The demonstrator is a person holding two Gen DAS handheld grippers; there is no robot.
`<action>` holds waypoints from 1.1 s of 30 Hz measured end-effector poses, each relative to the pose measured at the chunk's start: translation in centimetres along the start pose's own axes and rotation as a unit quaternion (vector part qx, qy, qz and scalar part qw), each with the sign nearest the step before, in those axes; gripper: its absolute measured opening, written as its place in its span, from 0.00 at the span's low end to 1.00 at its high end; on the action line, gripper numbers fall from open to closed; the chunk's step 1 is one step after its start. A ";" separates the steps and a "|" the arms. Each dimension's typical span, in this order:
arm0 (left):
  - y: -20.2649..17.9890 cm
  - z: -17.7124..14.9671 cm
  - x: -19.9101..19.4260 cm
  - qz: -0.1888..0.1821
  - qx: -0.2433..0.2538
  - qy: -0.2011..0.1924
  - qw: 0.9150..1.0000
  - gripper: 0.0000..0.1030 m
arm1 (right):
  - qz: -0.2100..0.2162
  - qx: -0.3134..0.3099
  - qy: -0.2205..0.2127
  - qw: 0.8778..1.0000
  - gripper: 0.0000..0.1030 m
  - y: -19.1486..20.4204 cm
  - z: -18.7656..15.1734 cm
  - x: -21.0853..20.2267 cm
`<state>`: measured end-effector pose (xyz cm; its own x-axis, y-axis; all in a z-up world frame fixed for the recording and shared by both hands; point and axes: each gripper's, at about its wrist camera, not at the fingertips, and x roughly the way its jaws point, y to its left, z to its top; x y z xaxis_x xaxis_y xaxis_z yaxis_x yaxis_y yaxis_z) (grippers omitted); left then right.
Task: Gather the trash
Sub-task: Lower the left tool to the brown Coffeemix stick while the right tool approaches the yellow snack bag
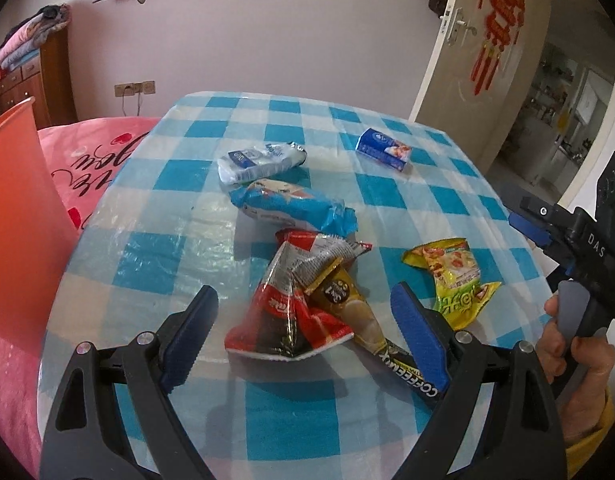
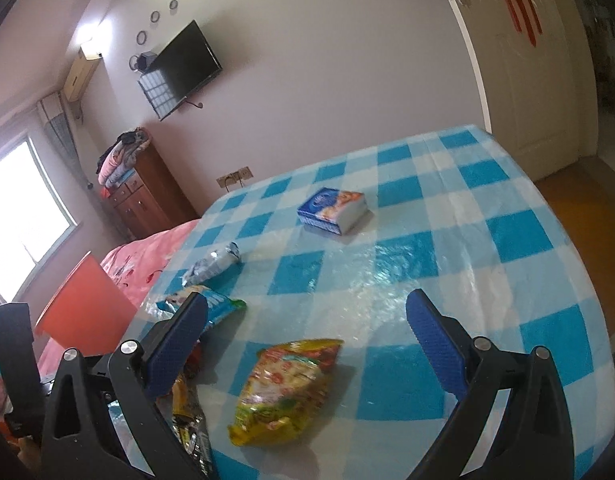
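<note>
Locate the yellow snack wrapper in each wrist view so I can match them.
Left wrist view: yellow snack wrapper lies at right of centre, beyond the right finger.
Right wrist view: yellow snack wrapper lies low at centre, between the open fingers.
Shared landmark: blue tissue pack, farther back on the checkered tablecloth.

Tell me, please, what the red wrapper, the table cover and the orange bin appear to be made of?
Red wrapper: thin, glossy foil-lined plastic, by its sharp creases and silvery inner face. Table cover: a blue-and-white checked cloth, apparently under a clear plastic sheet, judging from its wrinkled glare. Orange bin: probably smooth, slightly translucent moulded plastic, since light glows through its wall.
</note>
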<state>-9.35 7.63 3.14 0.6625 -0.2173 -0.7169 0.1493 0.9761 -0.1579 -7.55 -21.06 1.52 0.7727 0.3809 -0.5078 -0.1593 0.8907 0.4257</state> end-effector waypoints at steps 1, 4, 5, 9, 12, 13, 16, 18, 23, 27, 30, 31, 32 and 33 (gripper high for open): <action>-0.2 -0.1 -0.1 0.000 0.002 0.003 1.000 0.86 | 0.005 0.009 0.010 1.000 0.95 -0.5 -0.1 0.1; -1.3 -0.8 -1.1 0.006 0.016 0.007 1.000 0.86 | 0.026 0.022 0.034 0.999 0.95 -1.3 -0.2 0.5; -1.8 -1.2 -1.6 0.005 0.020 0.010 1.000 0.86 | 0.031 0.018 0.042 0.998 0.95 -1.3 -0.3 0.6; -3.4 -2.4 -2.1 0.002 0.024 0.026 0.999 0.77 | 0.053 0.010 0.060 0.997 0.95 -1.2 -0.5 0.7; -4.3 -3.0 -1.9 -0.004 0.023 0.036 0.999 0.76 | 0.070 0.002 0.074 0.995 0.95 -0.7 -0.9 0.9; -4.6 -3.0 -1.7 -0.006 0.022 0.038 0.999 0.75 | 0.074 -0.003 0.077 0.994 0.95 -0.5 -1.0 0.9; -5.0 -3.0 -0.9 -0.003 0.017 0.048 0.999 0.68 | 0.076 -0.019 0.086 0.993 0.94 0.2 -1.4 0.9; -4.9 -3.1 -0.2 -0.004 0.002 0.060 0.998 0.65 | 0.082 -0.020 0.091 0.992 0.88 0.3 -1.7 1.0; -4.8 -3.0 1.4 0.001 -0.019 0.073 0.997 0.60 | 0.083 -0.018 0.110 0.990 0.74 0.1 -2.1 1.8; -4.7 -2.7 2.8 0.014 -0.034 0.081 0.996 0.58 | 0.079 -0.015 0.129 0.988 0.60 0.0 -2.6 2.6; -5.0 -2.4 3.5 0.025 -0.033 0.078 0.996 0.55 | 0.081 -0.013 0.136 0.987 0.55 -0.1 -2.9 3.1; -5.0 -2.3 3.6 0.029 -0.030 0.077 0.996 0.54 | 0.081 -0.014 0.137 0.987 0.55 -0.1 -2.9 3.2; -5.1 -2.2 3.7 0.034 -0.027 0.076 0.996 0.52 | 0.081 -0.016 0.138 0.987 0.55 0.0 -2.9 3.2; -5.3 -2.1 3.9 0.040 -0.024 0.074 0.996 0.51 | 0.080 -0.017 0.138 0.987 0.55 0.0 -2.9 3.3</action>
<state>-9.06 1.64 -0.23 0.5542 -0.1385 -0.8208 0.0621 0.9902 -0.1252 -6.82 -19.06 -2.29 0.5397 0.5668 -0.6225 -0.2907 0.8194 0.4940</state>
